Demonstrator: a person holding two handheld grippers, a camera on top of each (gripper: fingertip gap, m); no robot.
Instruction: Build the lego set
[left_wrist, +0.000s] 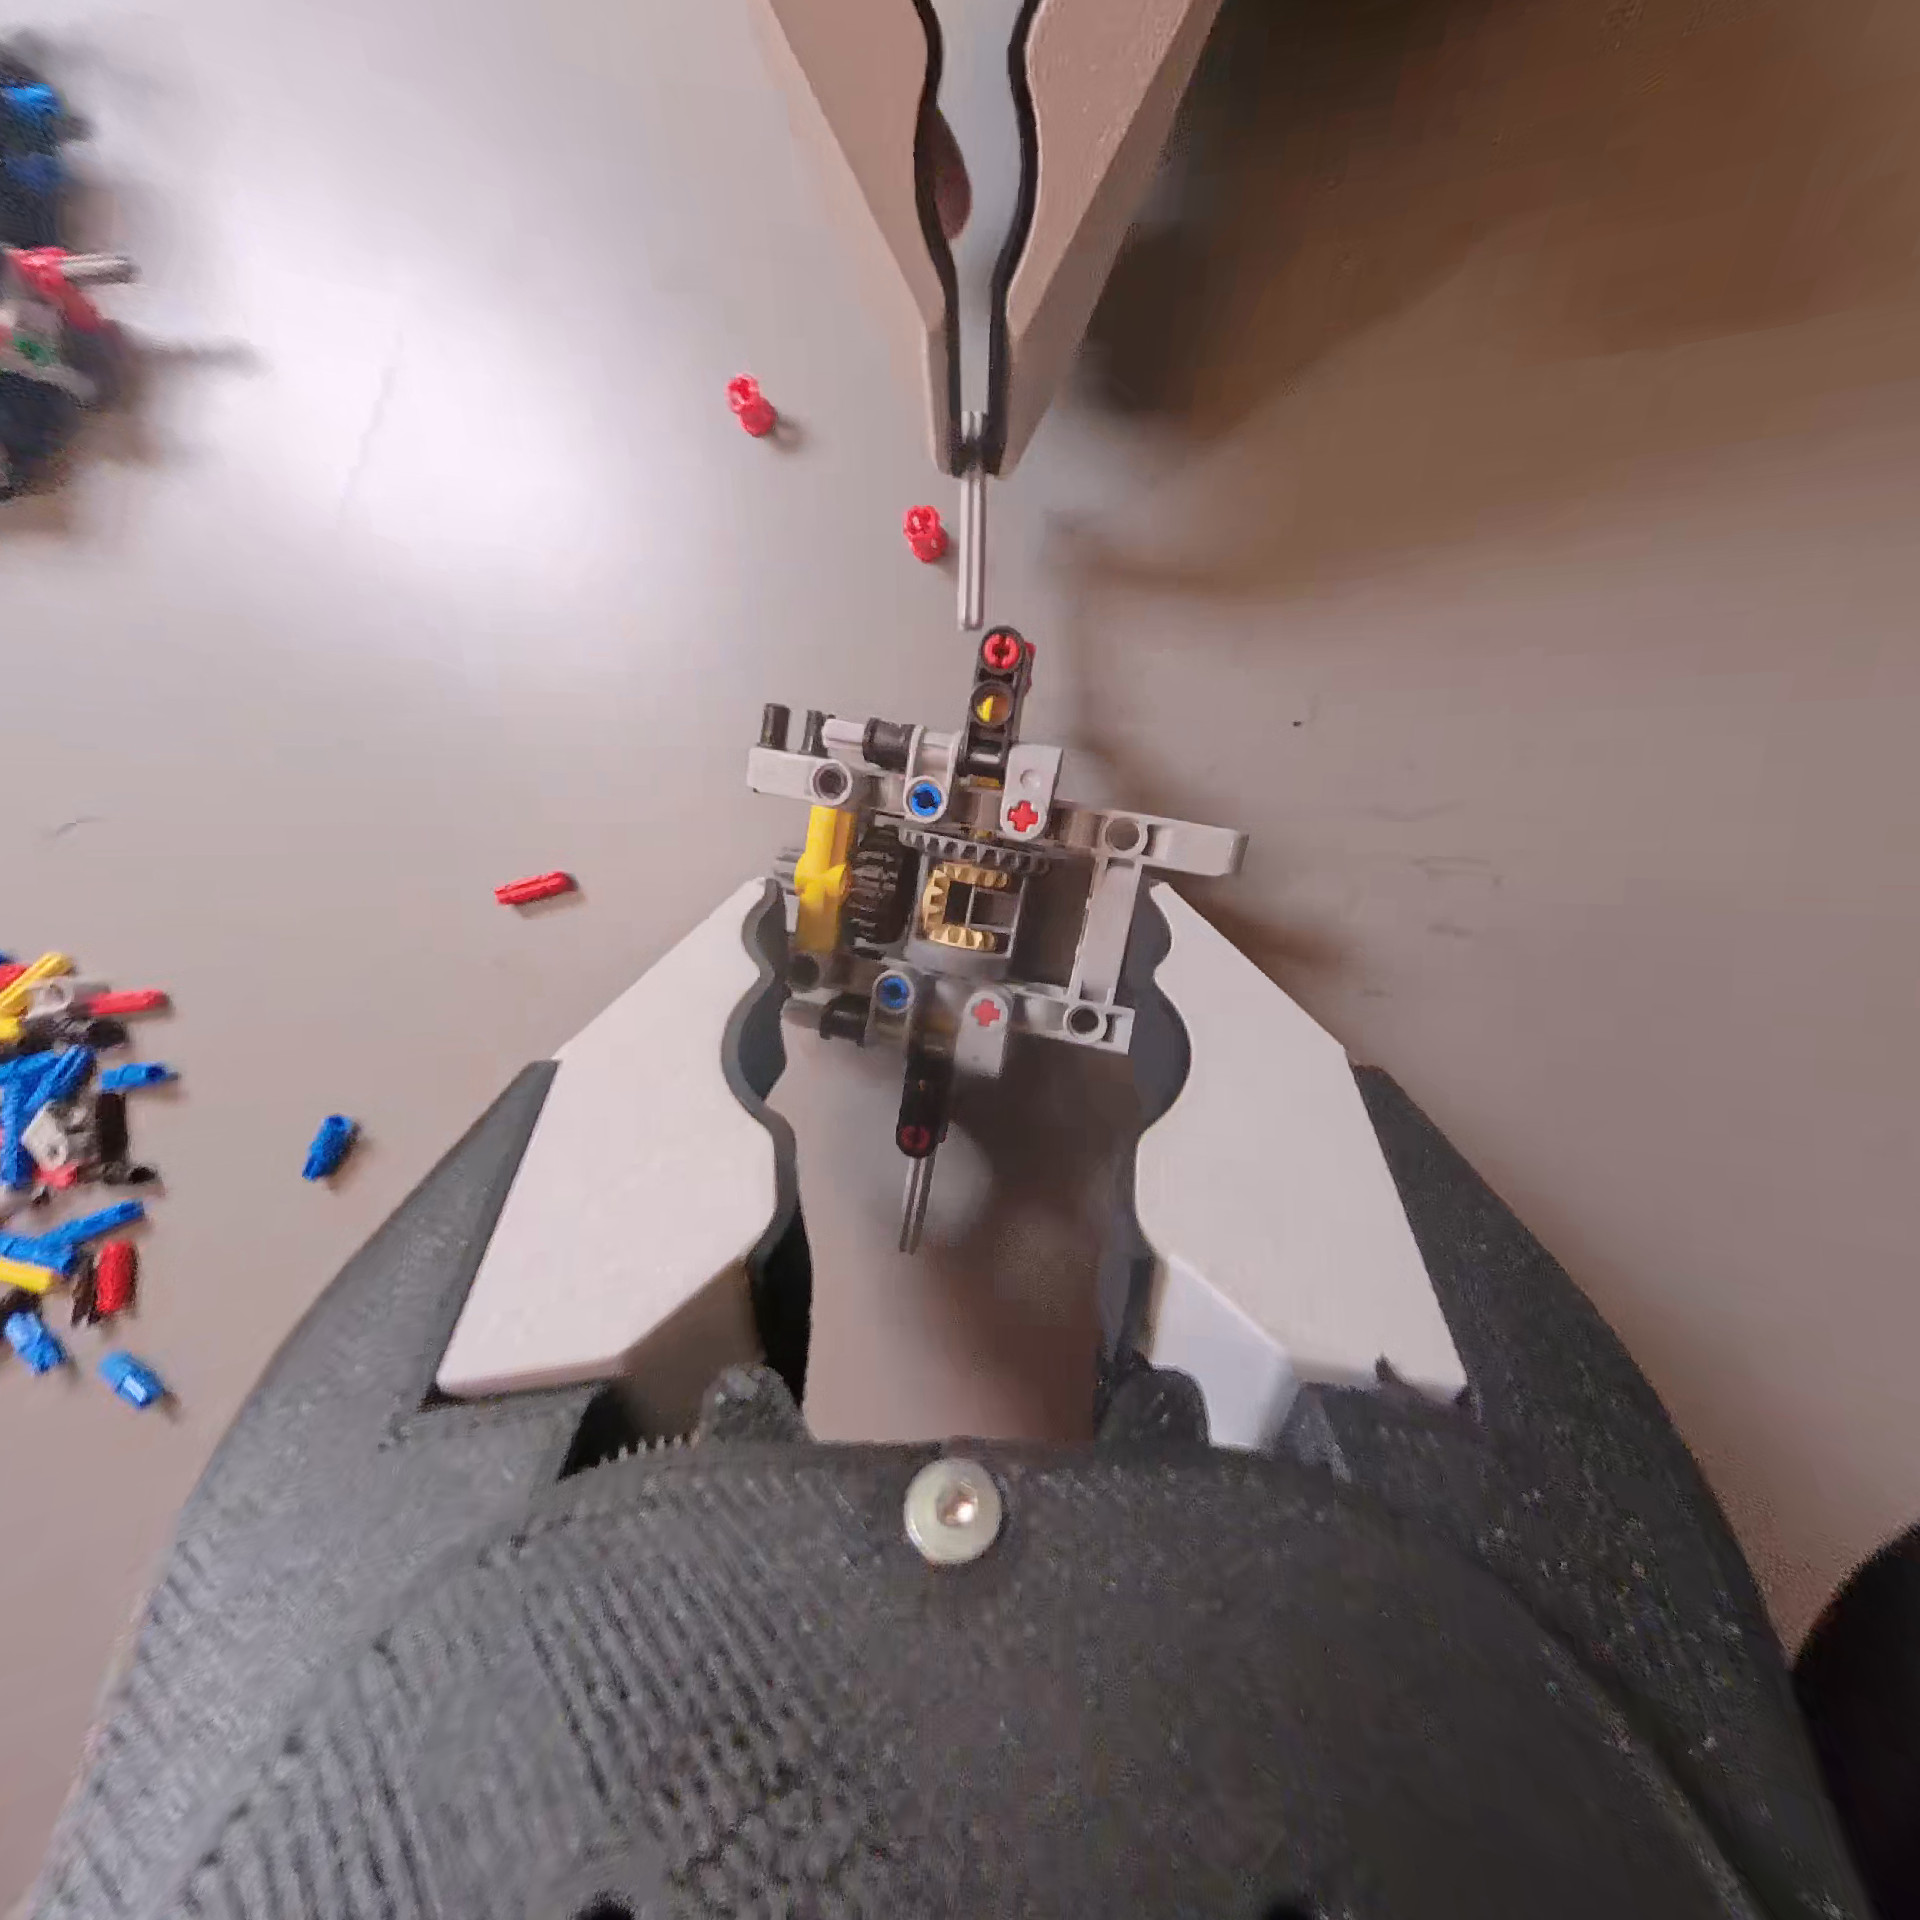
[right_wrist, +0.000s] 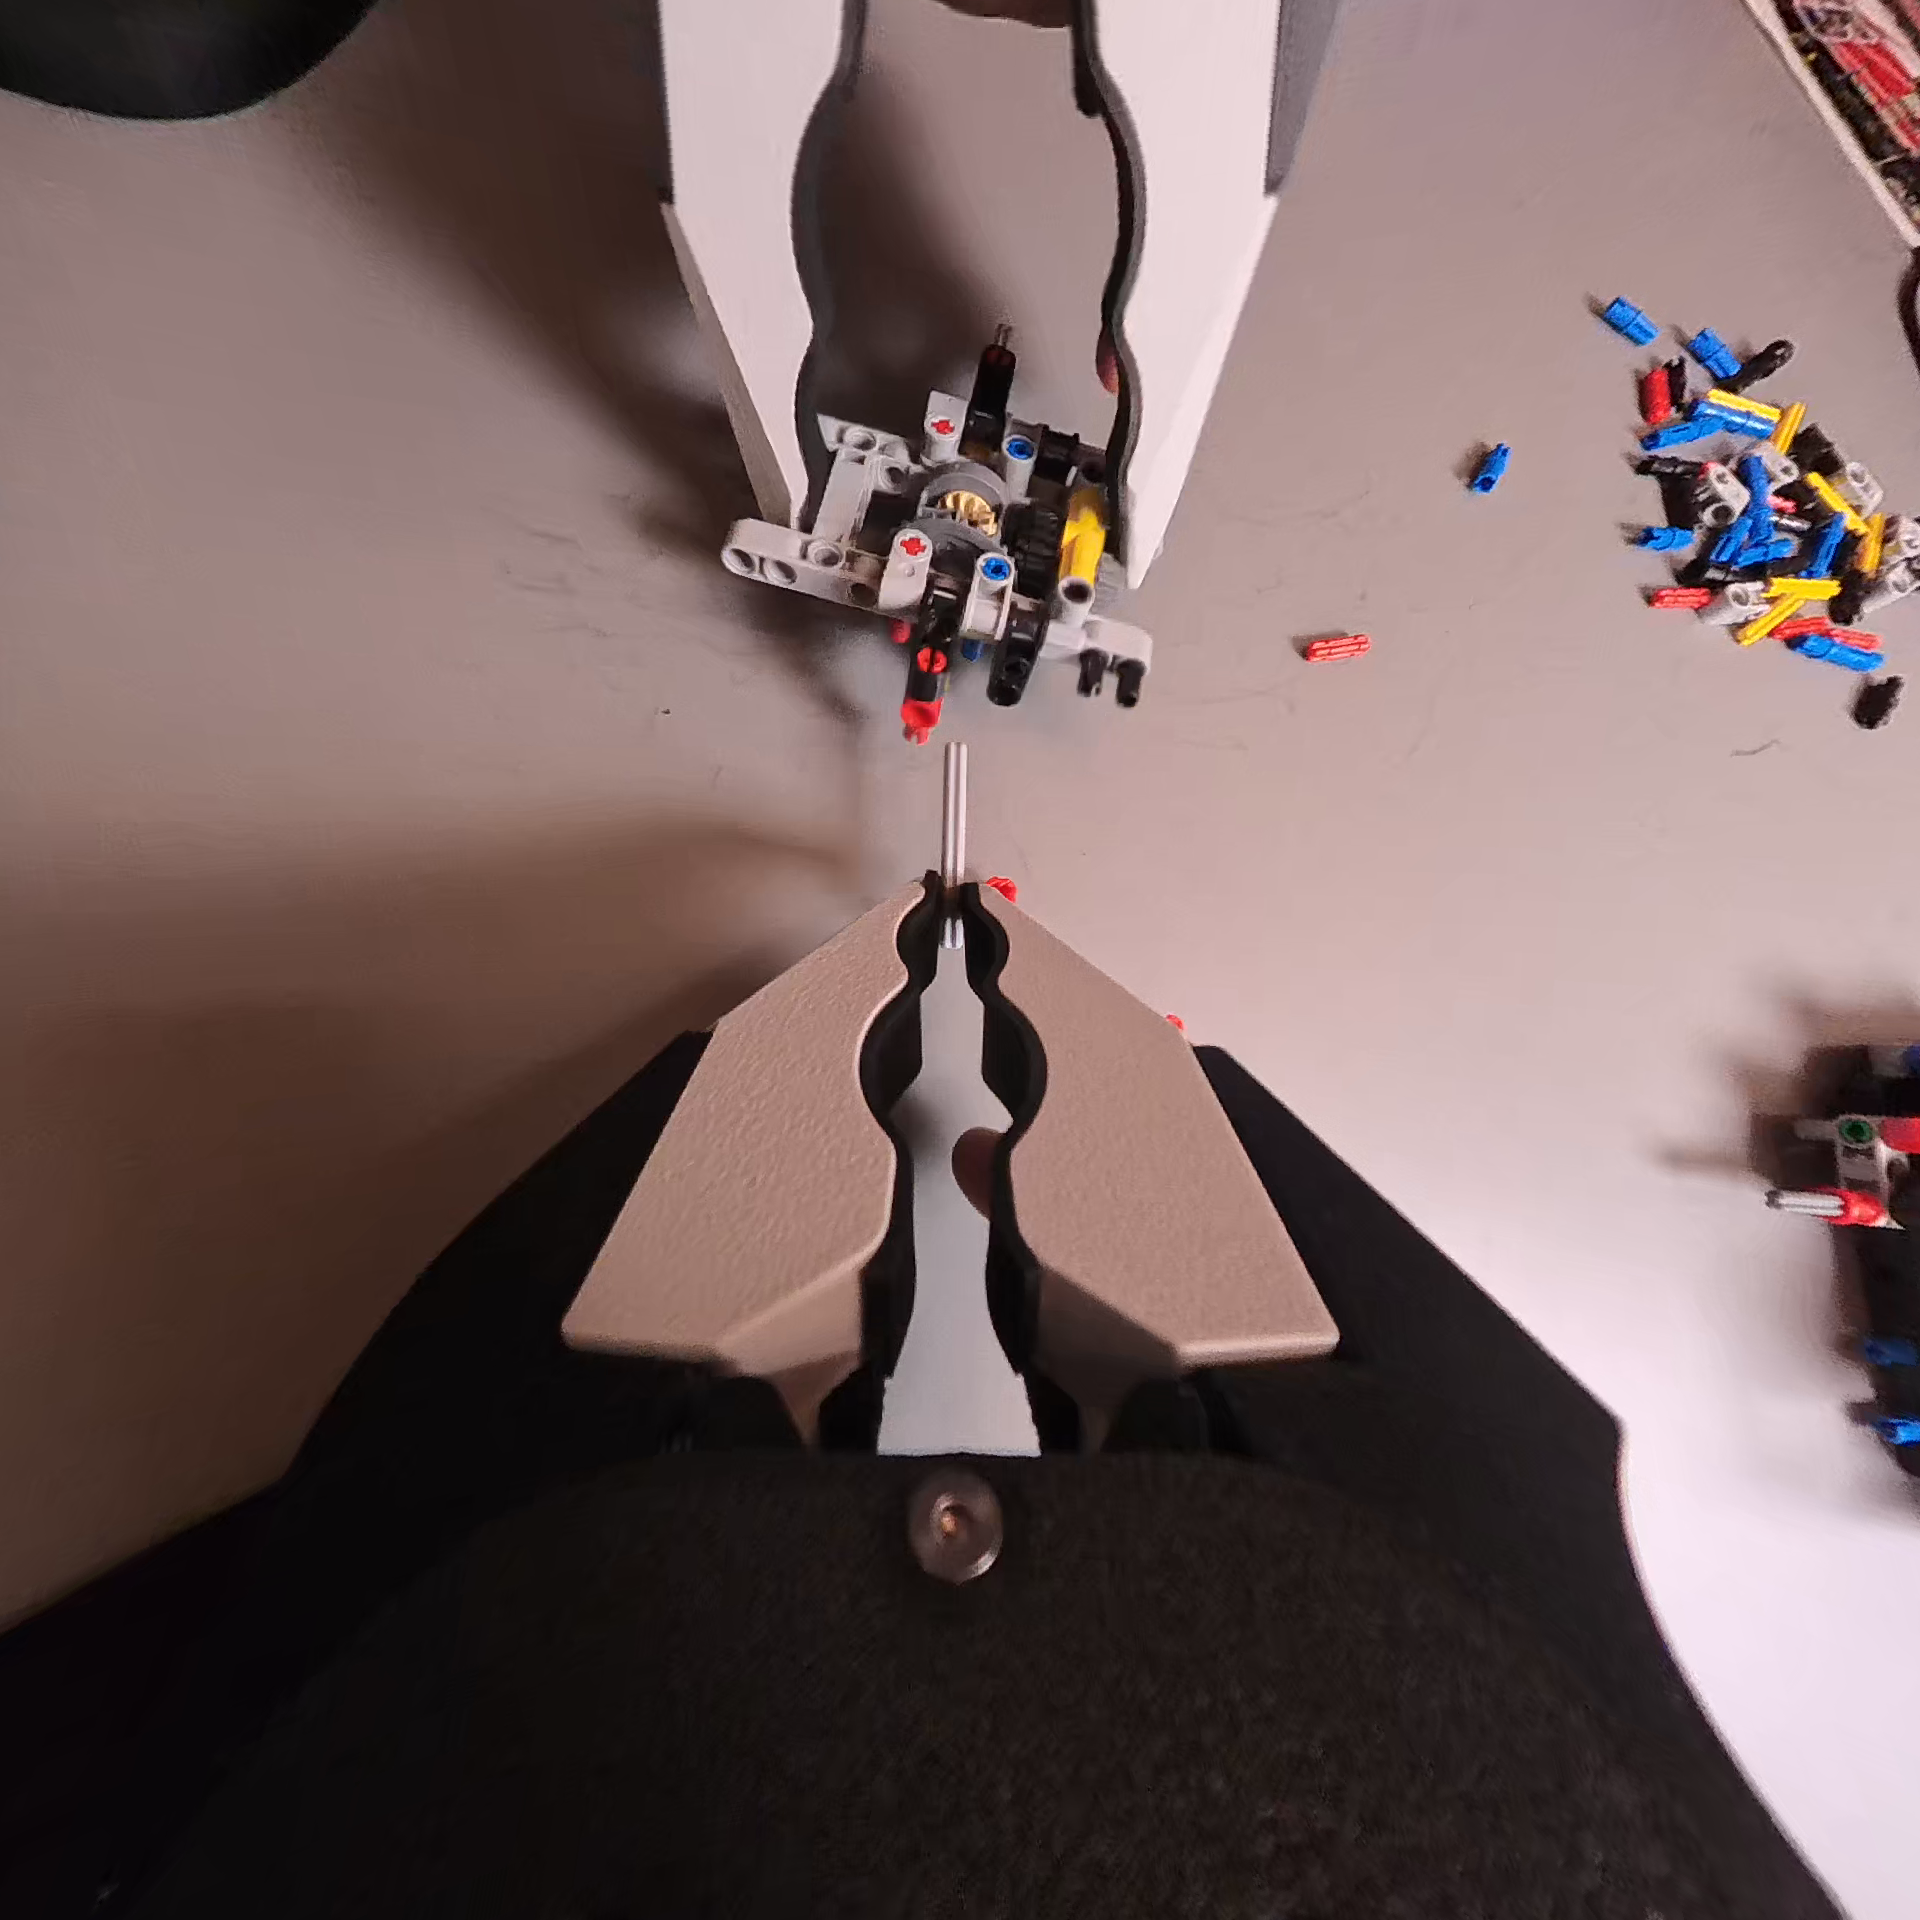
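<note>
My left gripper (left_wrist: 961, 904) has white fingers and is shut on a grey Lego gear assembly (left_wrist: 966, 883), holding it by its sides just above the table. The assembly has a yellow part, tan gears, and blue and red pins. My right gripper (right_wrist: 951, 899) has tan fingers and is shut on a thin grey axle (right_wrist: 954, 810), which sticks out forward. The axle tip sits just short of the black connector with a red end (left_wrist: 1003, 649) on the assembly (right_wrist: 935, 540). The right gripper (left_wrist: 971, 447) and axle (left_wrist: 971, 551) also show in the left wrist view. The left gripper (right_wrist: 956, 540) also shows in the right wrist view.
A pile of loose blue, red, yellow and black pieces (right_wrist: 1766, 520) lies to one side and also shows in the left wrist view (left_wrist: 62, 1143). Two red bushes (left_wrist: 750, 402) (left_wrist: 923, 532), a red pin (left_wrist: 533, 888) and a blue pin (left_wrist: 330, 1146) lie loose. Another partial build (right_wrist: 1860, 1174) and a booklet (right_wrist: 1860, 83) sit farther off. My right fingertips sit around 7 cm from my left ones.
</note>
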